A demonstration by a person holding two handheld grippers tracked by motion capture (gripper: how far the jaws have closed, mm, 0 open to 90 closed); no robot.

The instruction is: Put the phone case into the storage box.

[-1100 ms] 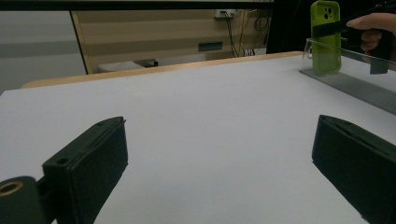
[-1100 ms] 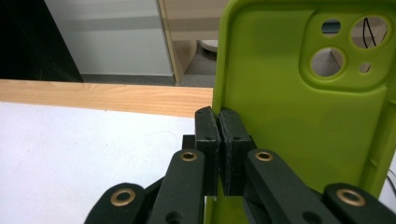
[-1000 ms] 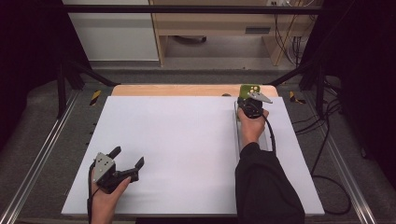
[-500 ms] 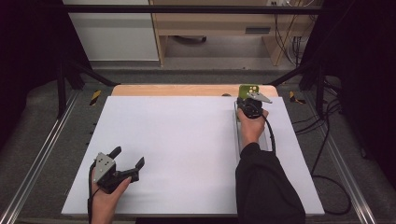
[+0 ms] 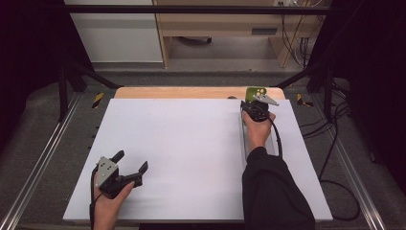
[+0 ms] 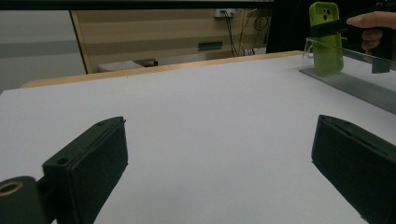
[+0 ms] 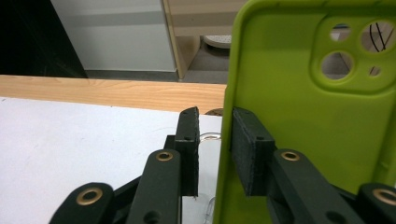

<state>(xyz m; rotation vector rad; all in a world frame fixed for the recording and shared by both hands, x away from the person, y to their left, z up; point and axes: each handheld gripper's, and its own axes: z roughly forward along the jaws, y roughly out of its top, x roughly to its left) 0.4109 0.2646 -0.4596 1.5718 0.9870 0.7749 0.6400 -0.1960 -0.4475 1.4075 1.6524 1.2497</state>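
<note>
Right gripper (image 5: 257, 99) has its jaws clamped on the edge of a lime-green phone case (image 7: 308, 116) with camera cutouts, upright at the table's (image 5: 191, 143) far edge over a clear stand (image 6: 355, 60). Left gripper (image 5: 130, 168) sits wide apart, holding nothing.

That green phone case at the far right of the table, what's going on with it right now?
A person is handling it with the right gripper, whose fingers are closed on the left edge of the green phone case. The case stands upright at the far end of a clear tray on the white table. The left gripper rests open near the front left of the table, holding nothing.
</note>
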